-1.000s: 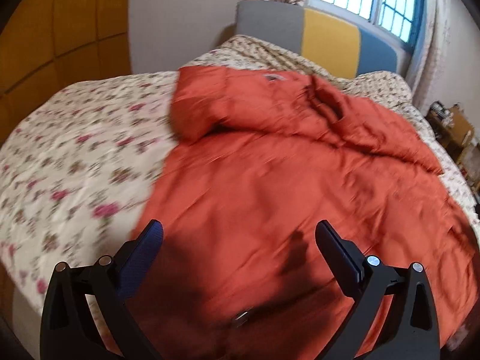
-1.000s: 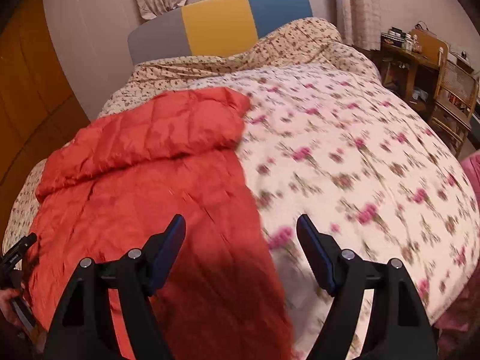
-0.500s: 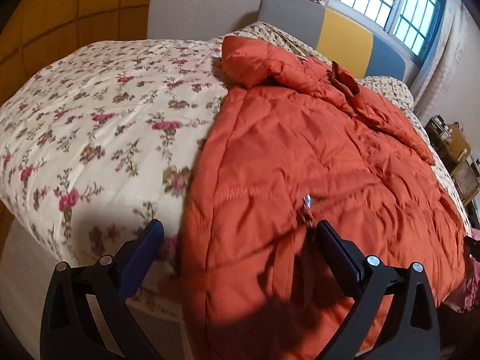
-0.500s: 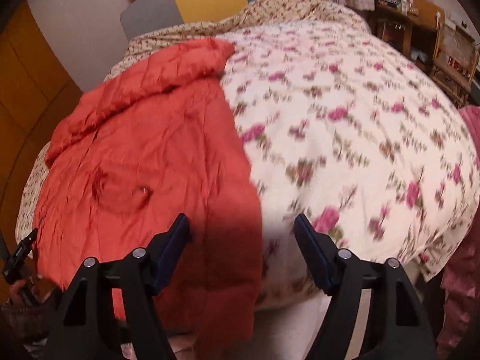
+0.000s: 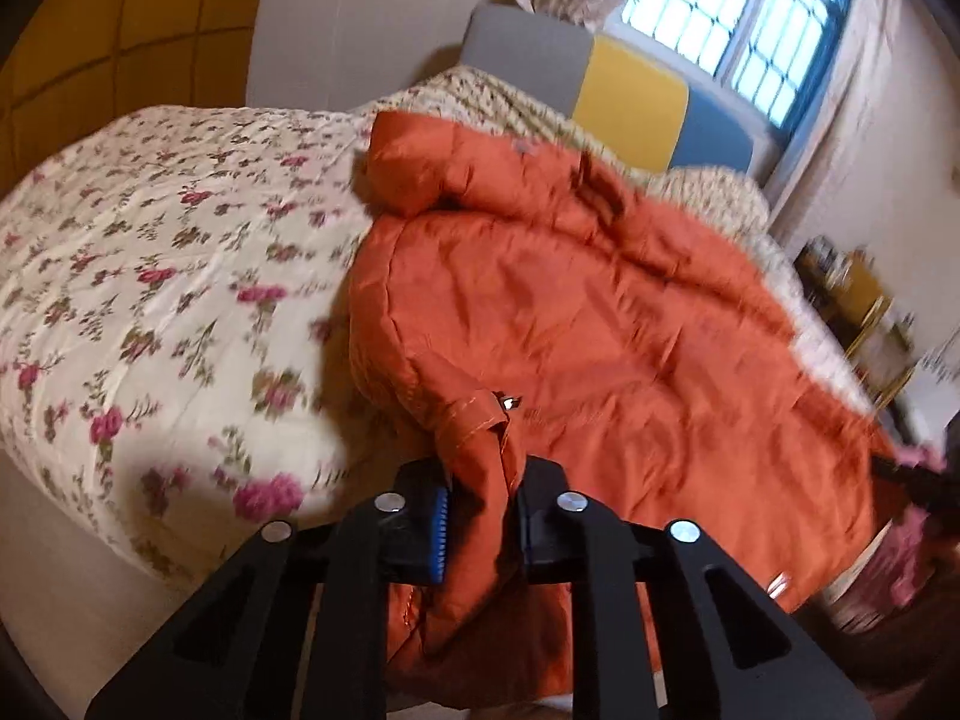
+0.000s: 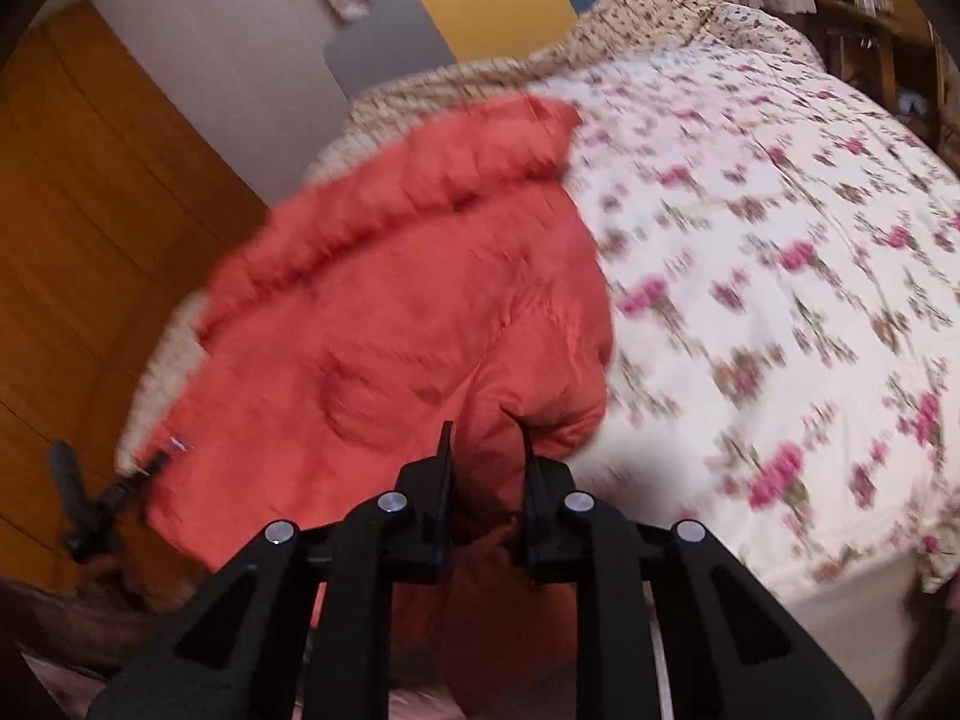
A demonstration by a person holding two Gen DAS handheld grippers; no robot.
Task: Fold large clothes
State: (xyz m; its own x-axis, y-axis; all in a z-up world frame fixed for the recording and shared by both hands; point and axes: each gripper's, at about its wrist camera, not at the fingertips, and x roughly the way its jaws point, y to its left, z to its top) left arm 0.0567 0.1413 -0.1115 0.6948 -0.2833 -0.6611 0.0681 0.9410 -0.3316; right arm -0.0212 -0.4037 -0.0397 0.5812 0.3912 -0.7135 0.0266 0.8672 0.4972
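Note:
A large orange padded jacket [image 5: 600, 330] lies spread on the bed, with its hood end toward the headboard. My left gripper [image 5: 480, 480] is shut on a bunched fold of its near hem, close to a zip pull [image 5: 510, 402]. In the right wrist view the same jacket [image 6: 390, 330] covers the left side of the bed. My right gripper [image 6: 486, 444] has its jaws closing on the jacket's near right corner, and the fabric is pinched between them and drawn up into a ridge.
The floral quilt [image 5: 150, 270] covers the bed [image 6: 780, 240], and its near edge drops off just below both grippers. A grey, yellow and blue headboard [image 5: 630, 84] stands under a window [image 5: 738, 12]. Wooden panels [image 6: 90, 210] stand on the left, a desk and chair [image 5: 852, 300] on the right.
Both grippers went from wide open above the jacket to closed on its near edge. The hem now bunches up between each pair of fingers.

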